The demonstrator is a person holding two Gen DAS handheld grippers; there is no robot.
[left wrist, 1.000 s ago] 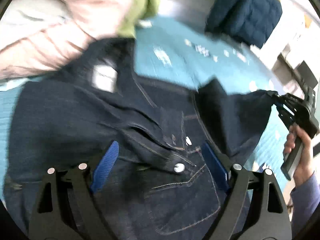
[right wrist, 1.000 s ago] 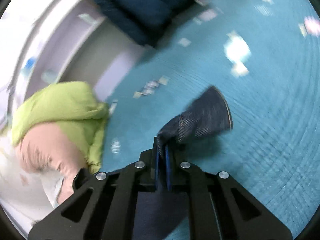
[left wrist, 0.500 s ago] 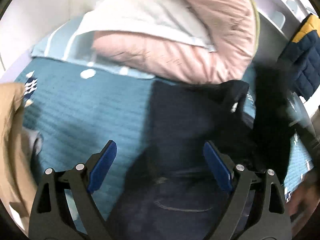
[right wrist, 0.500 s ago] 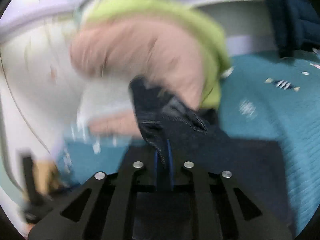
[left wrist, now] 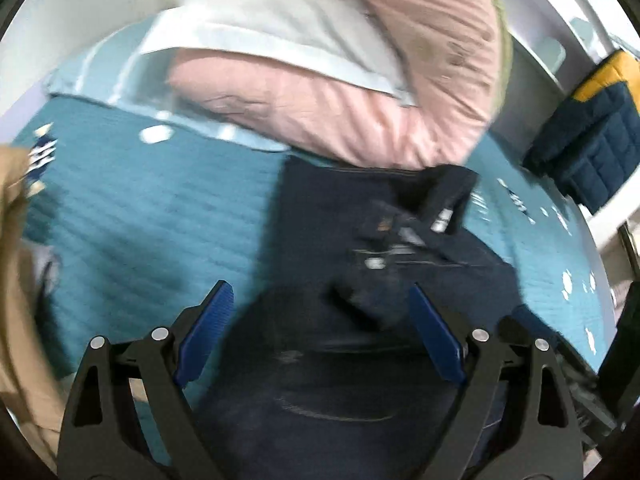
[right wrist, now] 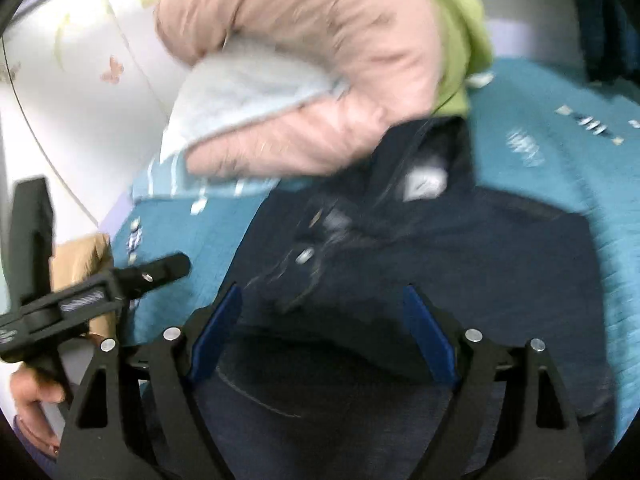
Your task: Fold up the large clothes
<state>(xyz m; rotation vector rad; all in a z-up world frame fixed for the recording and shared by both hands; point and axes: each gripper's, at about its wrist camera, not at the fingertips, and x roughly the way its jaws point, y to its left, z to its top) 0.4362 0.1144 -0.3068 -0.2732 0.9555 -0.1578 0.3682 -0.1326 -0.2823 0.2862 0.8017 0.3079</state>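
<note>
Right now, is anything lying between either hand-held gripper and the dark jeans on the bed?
Nothing visible does. The left hand-held gripper and the right hand-held gripper are both open right over the jeans, denim showing between their fingers. The pink quilt sits past the jeans' far edge, not in between.

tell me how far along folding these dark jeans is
Looks done: one fold. The dark blue denim jeans lie doubled on the teal quilted bedspread, waistband button facing up.
In hand: nothing. The left tool and right tool both stand open above the denim.
Left: the stack looks rumpled near the pink padded quilt, so probably smoothing and another fold.
</note>
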